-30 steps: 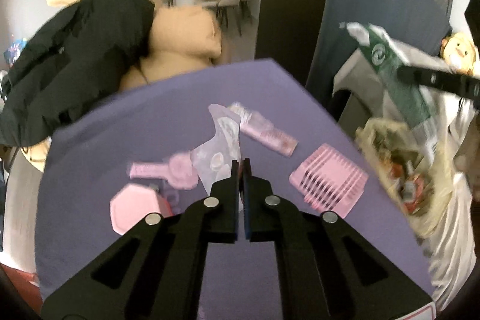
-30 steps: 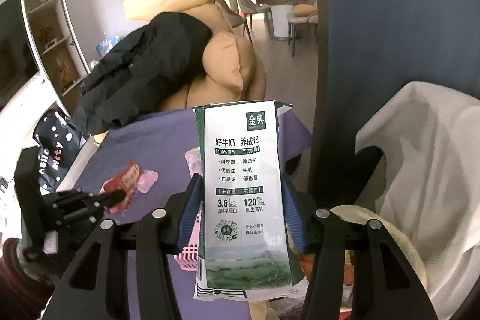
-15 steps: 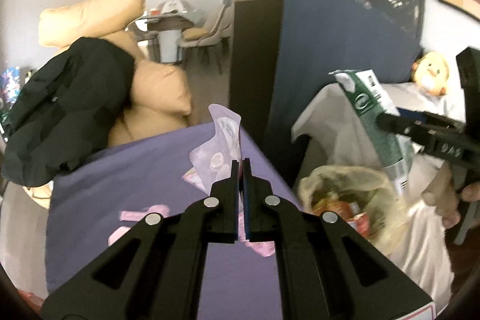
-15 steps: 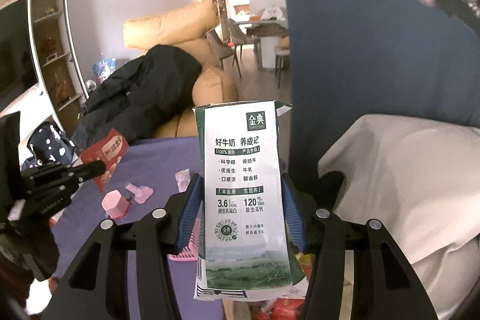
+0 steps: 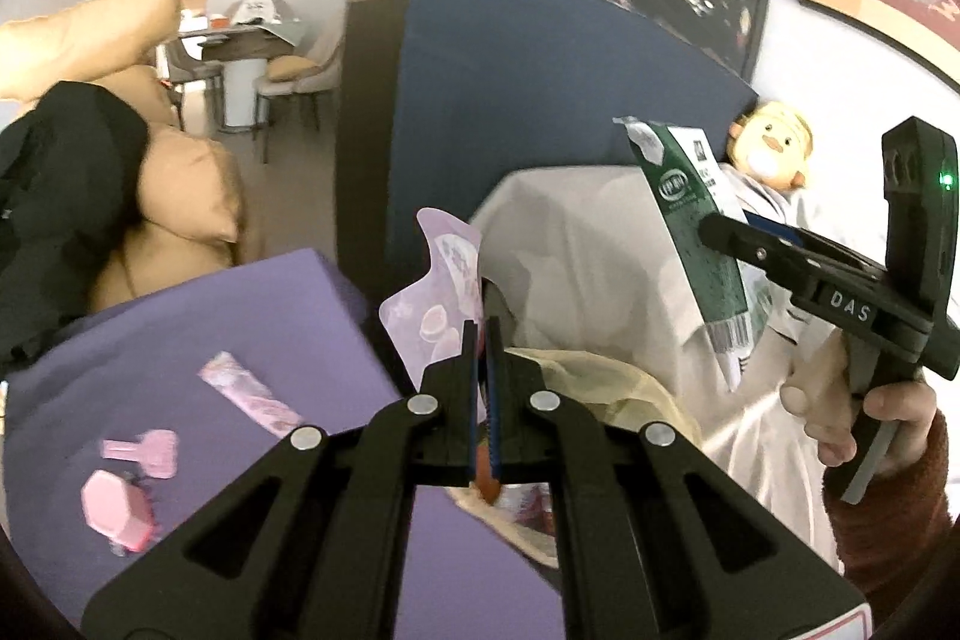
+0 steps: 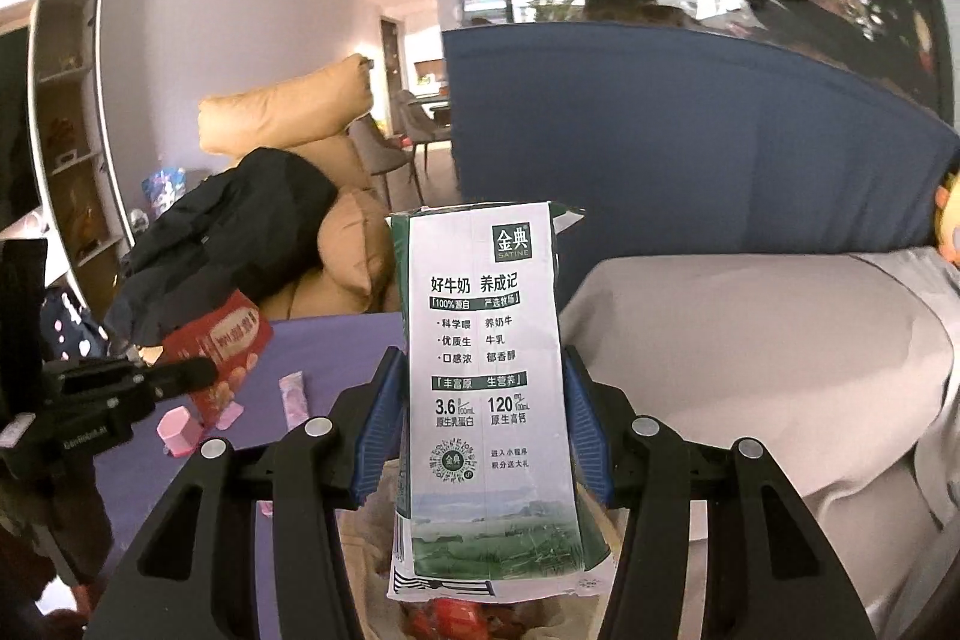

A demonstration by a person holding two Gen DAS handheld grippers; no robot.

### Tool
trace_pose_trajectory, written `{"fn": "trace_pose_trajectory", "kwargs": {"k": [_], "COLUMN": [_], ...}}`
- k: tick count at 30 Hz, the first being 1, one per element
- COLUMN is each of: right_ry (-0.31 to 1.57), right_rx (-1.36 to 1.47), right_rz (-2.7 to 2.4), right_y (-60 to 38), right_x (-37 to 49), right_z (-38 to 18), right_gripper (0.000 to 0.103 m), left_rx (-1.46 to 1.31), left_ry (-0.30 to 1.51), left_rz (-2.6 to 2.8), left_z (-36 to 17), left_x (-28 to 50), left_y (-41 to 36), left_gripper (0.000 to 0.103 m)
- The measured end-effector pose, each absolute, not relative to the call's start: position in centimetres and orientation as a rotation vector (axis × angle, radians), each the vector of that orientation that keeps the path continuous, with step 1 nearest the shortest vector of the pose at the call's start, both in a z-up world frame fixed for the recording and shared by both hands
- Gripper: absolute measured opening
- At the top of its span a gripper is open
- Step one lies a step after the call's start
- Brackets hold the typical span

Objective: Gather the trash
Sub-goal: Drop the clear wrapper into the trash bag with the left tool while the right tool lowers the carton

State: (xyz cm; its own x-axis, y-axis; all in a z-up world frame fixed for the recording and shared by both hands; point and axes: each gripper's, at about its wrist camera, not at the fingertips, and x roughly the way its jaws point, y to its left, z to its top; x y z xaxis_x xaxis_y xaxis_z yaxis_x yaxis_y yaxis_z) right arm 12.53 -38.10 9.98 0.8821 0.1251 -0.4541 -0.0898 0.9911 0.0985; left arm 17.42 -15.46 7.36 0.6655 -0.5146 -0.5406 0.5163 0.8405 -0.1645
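Left gripper (image 5: 480, 340) pinching wrapper (image 5: 438, 304), right gripper (image 6: 480, 424) clamping carton (image 6: 486, 388), bag (image 5: 606, 388) at 6 o'clock below carton

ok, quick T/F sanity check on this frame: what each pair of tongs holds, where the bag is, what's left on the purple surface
1. The right tongs grip a milk carton. True.
2. The left tongs are open and empty. False: shut on a flat snack wrapper.
3. A trash bag with wrappers inside sits below both tongs. True.
4. The purple surface is cleared. False: a pink packet and small pink items lie on it.
5. The carton lies flat in the bag. False: it is held above it.
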Motion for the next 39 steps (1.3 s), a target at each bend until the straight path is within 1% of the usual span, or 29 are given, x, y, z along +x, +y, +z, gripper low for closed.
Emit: {"fn": "trace_pose_trajectory", "kwargs": {"k": [7,19,26,31,36,38,39], "right_ry": [0.455,0.478,0.488,0.534,0.569,0.577,0.579], "right_rx": [0.128,0.18,0.216,0.236,0.255,0.259,0.26], "right_rz": [0.099,0.069,0.067,0.054,0.046,0.045,0.046], "right_y": [-41.0,-43.8,-44.8,-45.6,-46.0,-45.9,-45.8], "right_x": [11.5,11.1,11.2,11.9,12.8,13.1,13.2], "right_z": [9.2,7.0,5.2,3.4,1.9,1.7,1.5], "right_gripper": [0.049,0.049,0.049,0.049,0.049,0.049,0.049], "left_rx": [0.053,0.073,0.093,0.105,0.146,0.147,0.139], "left_ry": [0.67,0.828,0.974,1.067,1.08,1.071,1.063], "left_rz": [-0.643,-0.775,-0.828,-0.813,-0.794,-0.784,-0.771], "left_z": [5.6,0.7,-4.1,-7.7,-9.4,-9.5,-9.4], "left_x": [17.4,17.6,18.6,20.2,20.5,20.7,20.8], "left_y": [-20.0,-24.5,-27.0,-28.1,-29.0,-29.1,-28.9], "left_gripper": [0.002,0.002,0.002,0.002,0.002,0.005,0.009]}}
